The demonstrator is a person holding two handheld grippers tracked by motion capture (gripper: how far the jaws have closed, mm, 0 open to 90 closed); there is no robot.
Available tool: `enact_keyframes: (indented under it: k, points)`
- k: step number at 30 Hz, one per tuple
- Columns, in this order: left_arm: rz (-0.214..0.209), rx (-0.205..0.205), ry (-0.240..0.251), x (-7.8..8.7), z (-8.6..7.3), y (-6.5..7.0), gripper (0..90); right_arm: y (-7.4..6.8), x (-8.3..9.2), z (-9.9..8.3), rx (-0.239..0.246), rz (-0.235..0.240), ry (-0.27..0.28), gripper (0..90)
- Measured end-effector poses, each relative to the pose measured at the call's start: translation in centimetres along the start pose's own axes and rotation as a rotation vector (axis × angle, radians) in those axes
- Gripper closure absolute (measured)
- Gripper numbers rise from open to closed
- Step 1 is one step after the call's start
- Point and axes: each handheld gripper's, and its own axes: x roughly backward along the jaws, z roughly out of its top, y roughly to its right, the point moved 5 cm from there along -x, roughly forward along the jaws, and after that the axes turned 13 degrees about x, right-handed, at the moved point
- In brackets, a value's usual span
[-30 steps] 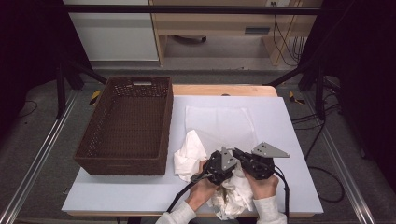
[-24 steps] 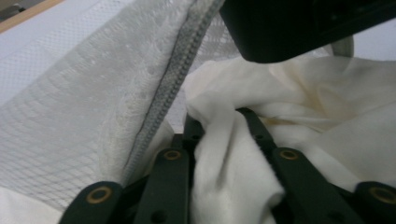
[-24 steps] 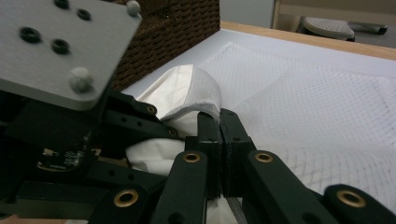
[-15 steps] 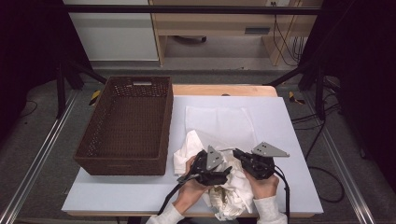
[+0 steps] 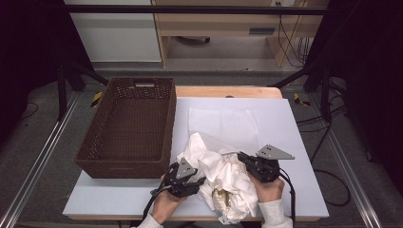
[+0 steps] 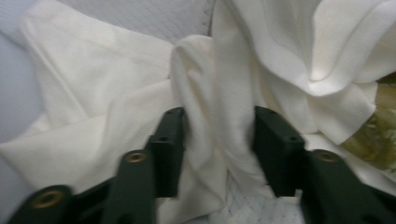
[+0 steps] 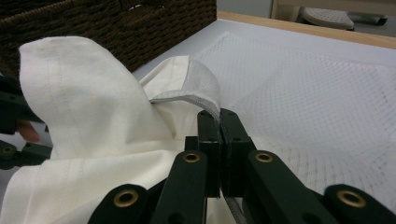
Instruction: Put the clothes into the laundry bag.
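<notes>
A crumpled white cloth (image 5: 228, 183) lies at the table's front on a flat white mesh bag (image 5: 223, 123). My left gripper (image 5: 203, 180) sits at the cloth's left side. Its jaws (image 6: 218, 116) stand apart around a loose fold of the cloth (image 6: 93, 107) and have just been closing on it. My right gripper (image 5: 241, 156) is at the cloth's right. In the right gripper view it (image 7: 219, 116) is shut on the hemmed edge of the mesh bag (image 7: 196, 95), which is lifted over the cloth (image 7: 79, 93).
A brown wicker basket (image 5: 128, 128) stands at the table's left, close to the cloth, and its wall (image 7: 116, 28) shows in the right gripper view. A yellowish patterned patch (image 5: 223, 197) shows inside the cloth. Bare table (image 5: 297, 142) lies to the right.
My left gripper has moved left from the middle of the cloth to its left side, opening wide and then narrowing around a fold. The right gripper has kept still.
</notes>
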Motion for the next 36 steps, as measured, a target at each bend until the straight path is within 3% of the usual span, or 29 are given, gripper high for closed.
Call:
enact_keyframes:
  k: [2, 7, 12, 15, 18, 20, 21, 22, 23, 25, 26, 27, 28, 29, 31, 34, 36]
  points:
    - [-0.011, -0.001, 0.013, 0.2, 0.1, 0.2, 79.7, -0.1, 0.0, 0.0, 0.001, 0.002, -0.002, 88.9]
    - [-0.022, -0.053, 0.099, 1.5, 0.8, 1.8, 82.8, 0.0, 0.0, 0.0, -0.002, 0.0, 0.0, 88.9]
    - [-0.074, -0.104, 0.186, 2.3, 2.4, 4.3, 83.8, -0.2, -0.1, 0.0, -0.004, 0.003, 0.003, 88.9]
    - [-0.116, -0.1, 0.204, 1.1, 3.7, 5.5, 84.2, -0.3, -0.3, 0.1, -0.002, 0.012, 0.003, 89.0]
    - [-0.133, -0.09, 0.17, -1.4, 4.6, 6.3, 84.5, -0.3, -0.2, 0.1, -0.006, 0.011, 0.008, 89.0]
    - [-0.124, -0.095, 0.139, -2.8, 4.9, 6.5, 84.7, -0.3, -0.2, 0.1, -0.005, 0.013, 0.015, 89.0]
    - [-0.112, -0.092, 0.099, -3.5, 5.0, 6.5, 84.6, -0.3, -0.1, 0.2, -0.007, 0.014, 0.021, 89.0]
    - [-0.075, -0.083, 0.036, -4.3, 5.0, 6.4, 84.4, -0.2, 0.2, 0.4, -0.01, 0.03, 0.055, 89.1]
    - [-0.017, -0.107, -0.012, -5.1, 5.0, 6.1, 84.4, -0.2, 0.2, 0.4, -0.01, 0.03, 0.055, 89.1]
    - [0.065, -0.141, -0.028, -6.1, 5.2, 5.5, 84.5, -0.3, 0.6, 0.9, -0.015, 0.05, 0.086, 89.1]
    - [0.091, -0.127, -0.035, -6.8, 5.3, 5.0, 84.5, -0.3, 0.8, 1.1, -0.008, 0.05, 0.094, 89.1]
    - [0.087, -0.12, -0.024, -7.0, 5.4, 4.8, 84.4, -0.4, 1.1, 1.3, -0.003, 0.05, 0.101, 89.1]
    - [0.059, -0.102, 0.012, -7.2, 5.4, 4.4, 83.5, -0.4, 1.3, 1.3, 0.006, 0.041, 0.093, 89.1]
    - [0.059, -0.102, 0.012, -7.2, 5.4, 4.4, 82.2, -0.4, 1.3, 1.3, 0.006, 0.041, 0.093, 89.1]
    - [0.055, -0.118, 0.059, -6.6, 5.3, 4.3, 78.1, -0.3, 1.1, 1.1, 0.003, 0.037, 0.079, 89.1]
    - [0.066, -0.126, 0.11, -4.4, 5.2, 4.1, 49.8, -0.2, 0.7, 0.6, 0.005, 0.043, 0.057, 89.0]
    - [0.043, -0.125, 0.119, -2.6, 5.0, 3.9, 39.5, -0.4, 0.5, 0.4, 0.01, 0.041, 0.048, 89.0]
